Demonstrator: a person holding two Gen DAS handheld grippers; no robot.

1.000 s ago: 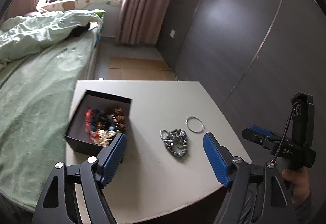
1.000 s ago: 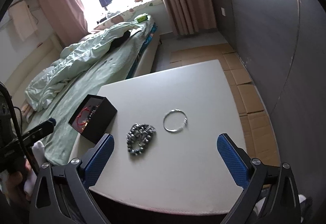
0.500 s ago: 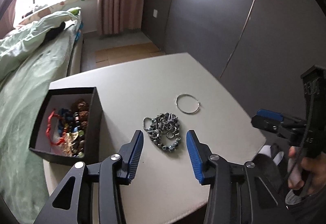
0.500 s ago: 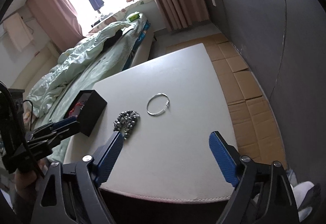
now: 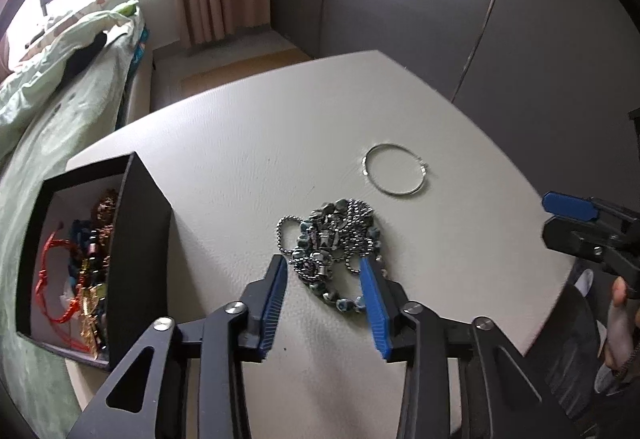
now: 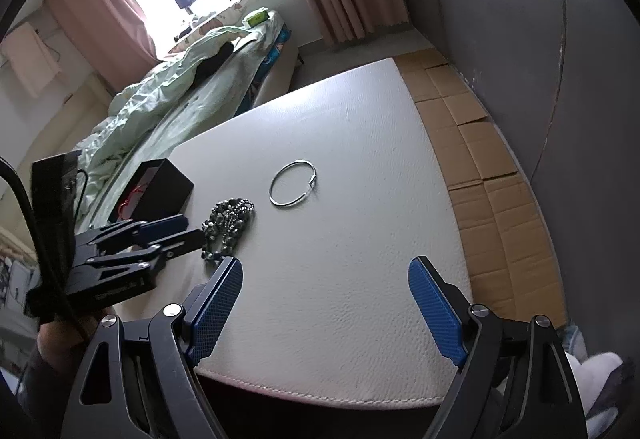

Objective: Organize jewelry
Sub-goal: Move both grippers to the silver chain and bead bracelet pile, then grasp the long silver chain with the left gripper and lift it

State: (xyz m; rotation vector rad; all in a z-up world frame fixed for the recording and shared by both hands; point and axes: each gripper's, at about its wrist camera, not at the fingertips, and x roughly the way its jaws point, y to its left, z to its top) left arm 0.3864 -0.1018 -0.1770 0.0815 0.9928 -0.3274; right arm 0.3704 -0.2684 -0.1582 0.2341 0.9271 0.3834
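Now | left gripper (image 5: 324, 293) jaws apart, straddling beaded chain (image 5: 334, 239), seemingly untouched | right gripper (image 6: 324, 303) jaws wide apart.

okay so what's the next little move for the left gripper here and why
Probably close the left gripper on the beaded chain necklace: its open fingers already straddle the pile's near part on the table, while the black jewelry box sits open alongside.
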